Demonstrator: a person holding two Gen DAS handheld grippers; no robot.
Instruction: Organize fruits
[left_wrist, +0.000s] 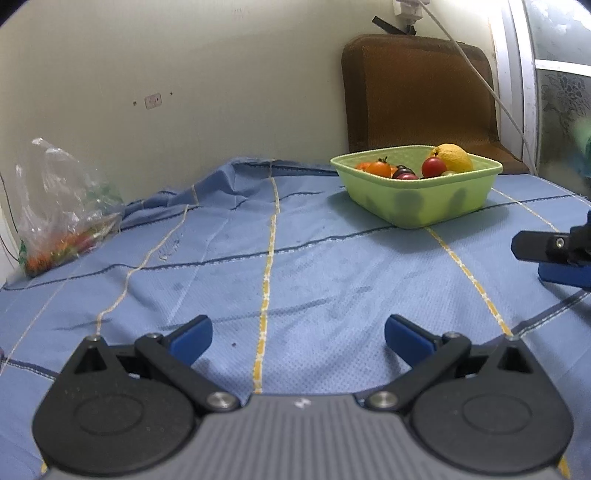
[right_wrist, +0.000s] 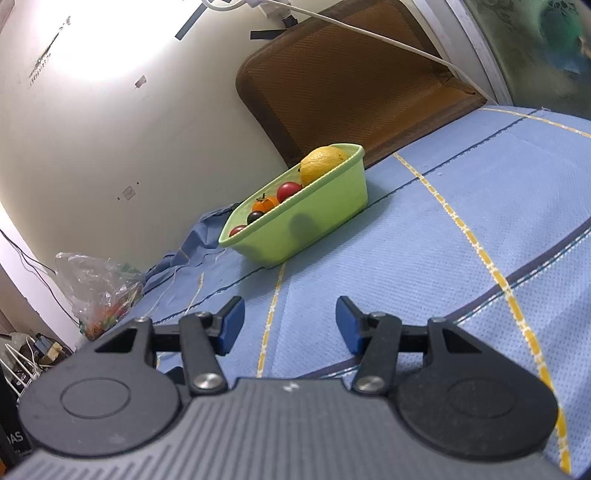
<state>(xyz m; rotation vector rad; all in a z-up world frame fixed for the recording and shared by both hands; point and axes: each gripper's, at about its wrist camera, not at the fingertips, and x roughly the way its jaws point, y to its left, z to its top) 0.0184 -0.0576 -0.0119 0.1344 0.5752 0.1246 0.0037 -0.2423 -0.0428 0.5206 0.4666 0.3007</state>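
Left gripper (left_wrist: 298, 338) and right gripper (right_wrist: 290, 325): both wide open, empty. Tomatoes (left_wrist: 434, 167) in basin (left_wrist: 424, 206), upper right: small, smooth, squashy — pinch yours gently across middle.

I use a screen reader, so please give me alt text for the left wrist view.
The open, empty left claw hovers over a blue checked cloth, facing a light green plastic basket of fruit, including a yellow lemon. A clear plastic bag lies far left; the right claw enters at the right edge.

Right hand-held gripper (left_wrist: 554, 258) cut off by frame edge
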